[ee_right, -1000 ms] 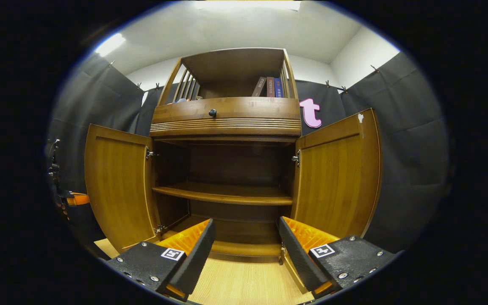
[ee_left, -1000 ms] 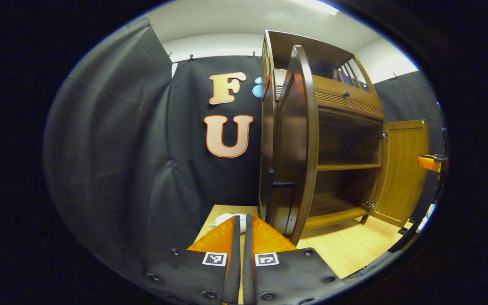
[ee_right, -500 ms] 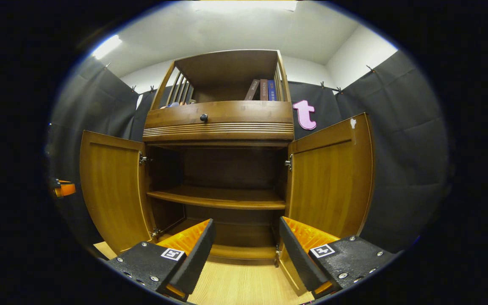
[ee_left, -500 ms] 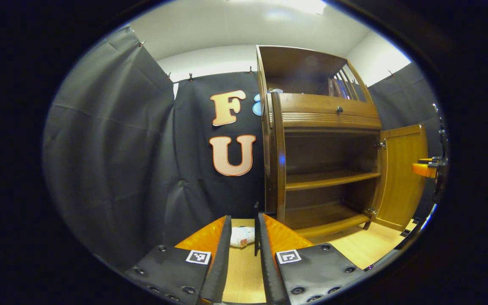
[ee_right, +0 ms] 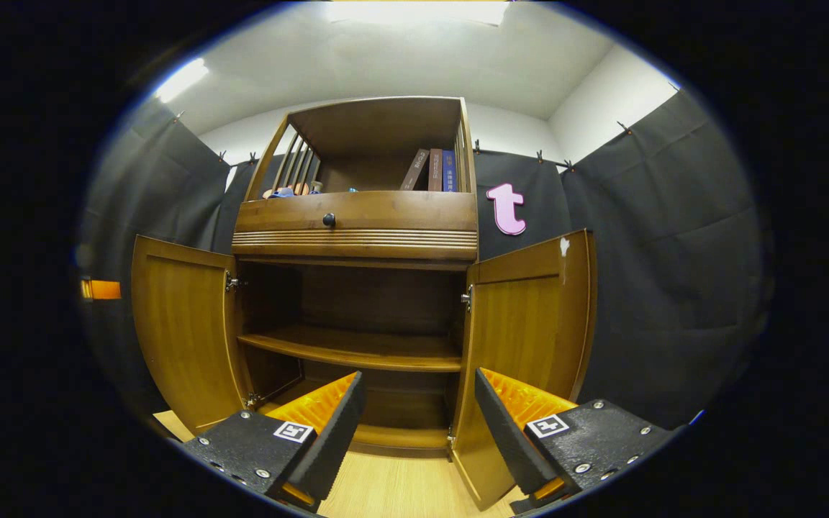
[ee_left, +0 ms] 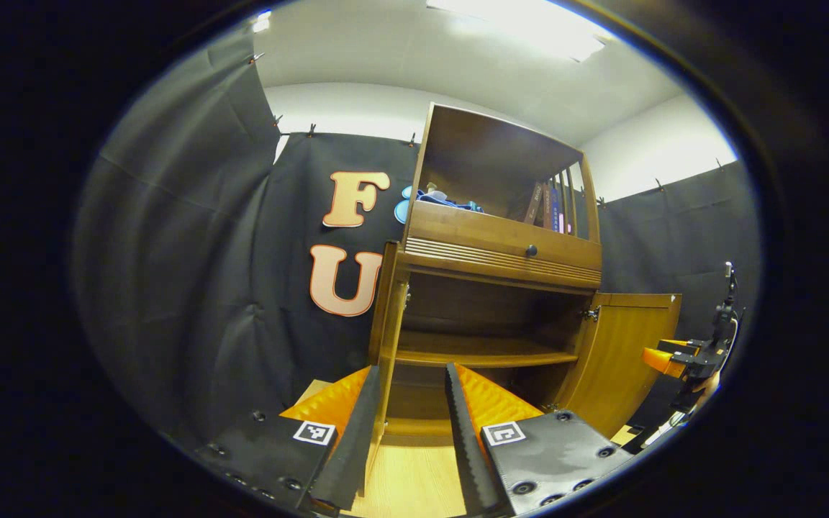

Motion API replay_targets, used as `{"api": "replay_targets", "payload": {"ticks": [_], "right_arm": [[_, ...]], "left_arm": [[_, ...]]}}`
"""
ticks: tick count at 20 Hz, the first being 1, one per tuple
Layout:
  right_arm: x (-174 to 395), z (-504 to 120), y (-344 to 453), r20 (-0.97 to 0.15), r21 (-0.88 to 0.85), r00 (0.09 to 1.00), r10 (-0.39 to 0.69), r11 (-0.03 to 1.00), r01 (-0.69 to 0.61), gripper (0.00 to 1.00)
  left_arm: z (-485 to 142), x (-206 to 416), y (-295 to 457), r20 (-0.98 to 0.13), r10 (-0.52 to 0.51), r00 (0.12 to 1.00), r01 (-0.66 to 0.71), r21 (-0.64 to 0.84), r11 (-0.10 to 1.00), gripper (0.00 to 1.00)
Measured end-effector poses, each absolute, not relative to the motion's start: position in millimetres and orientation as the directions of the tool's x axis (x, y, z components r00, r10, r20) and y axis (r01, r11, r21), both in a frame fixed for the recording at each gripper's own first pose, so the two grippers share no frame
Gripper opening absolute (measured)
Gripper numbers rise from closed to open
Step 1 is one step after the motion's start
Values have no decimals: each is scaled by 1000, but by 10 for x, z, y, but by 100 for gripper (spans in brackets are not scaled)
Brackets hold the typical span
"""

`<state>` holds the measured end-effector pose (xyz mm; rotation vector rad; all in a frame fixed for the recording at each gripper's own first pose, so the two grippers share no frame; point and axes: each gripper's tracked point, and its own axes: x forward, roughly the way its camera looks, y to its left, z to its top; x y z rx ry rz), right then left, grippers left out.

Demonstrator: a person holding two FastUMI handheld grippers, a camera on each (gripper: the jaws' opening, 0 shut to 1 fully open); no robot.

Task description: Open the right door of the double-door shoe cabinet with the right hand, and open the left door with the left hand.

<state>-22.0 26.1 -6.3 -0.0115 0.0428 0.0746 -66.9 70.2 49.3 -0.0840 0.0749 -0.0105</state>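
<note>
Black cloth hangs all around the booth, and a light wooden floor (ee_right: 400,489) runs under one brown shoe cabinet (ee_right: 357,237). Its two doors both stand swung out. In the right gripper view the left door (ee_right: 180,331) hangs off the left side and the right door (ee_right: 529,338) off the right side. Behind them are two shelves: a middle shelf (ee_right: 350,349) and a bottom shelf (ee_right: 393,435), both bare. Above the doors is one drawer front with one round dark knob (ee_right: 328,219). On top, three books (ee_right: 432,169) lean together at the right, and some small blue things (ee_left: 440,198) lie at the left; I cannot tell what they are. The right gripper (ee_right: 414,424) waits low in front of the cabinet, fingers spread wide with nothing between them; the bottom edge of the right door sits just by its right finger. In the left gripper view the left gripper (ee_left: 409,421) is partly spread and holds nothing. The thin edge of the left door (ee_left: 386,345) lines up near its left finger, and I cannot tell if they touch. The other gripper (ee_left: 673,357) shows far right, past the right door (ee_left: 623,360).
</note>
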Motion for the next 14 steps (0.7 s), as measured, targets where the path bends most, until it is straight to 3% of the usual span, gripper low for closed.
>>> {"api": "replay_targets", "payload": {"ticks": [4, 5, 6, 8, 9, 10, 13, 14], "right_arm": [[-290, 90, 184, -24, -13, 996, 81, 997, -81, 92], [-297, 112, 157, -23, -14, 996, 82, 997, -82, 98], [-302, 125, 143, -25, -14, 996, 84, 996, -85, 98], [-311, 119, 92, -33, -4, 996, 85, 996, -85, 98], [-320, 116, 69, -35, 1, 996, 87, 996, -87, 92], [-317, 114, 33, -37, 4, 996, 85, 996, -85, 98], [-327, 125, -95, -35, -2, 997, 67, 998, -67, 98], [-343, 129, -120, -35, -2, 997, 63, 998, -63, 92]], "left_arm": [[632, -541, 405, -65, -8, 998, 6, -25, 1000, 79], [640, -508, 368, -68, 0, 998, -1, -12, 1000, 84], [658, -480, 345, -68, 12, 998, -12, 1, 1000, 80], [700, -427, 229, -61, 19, 998, -18, 16, 1000, 90], [713, -401, 197, -57, 25, 998, -24, 22, 999, 94], [732, -378, 167, -54, 32, 998, -30, 28, 999, 98], [747, -343, 124, -50, 55, 997, -53, 48, 997, 99], [760, -332, 117, -50, 61, 997, -58, 56, 997, 99]]}}
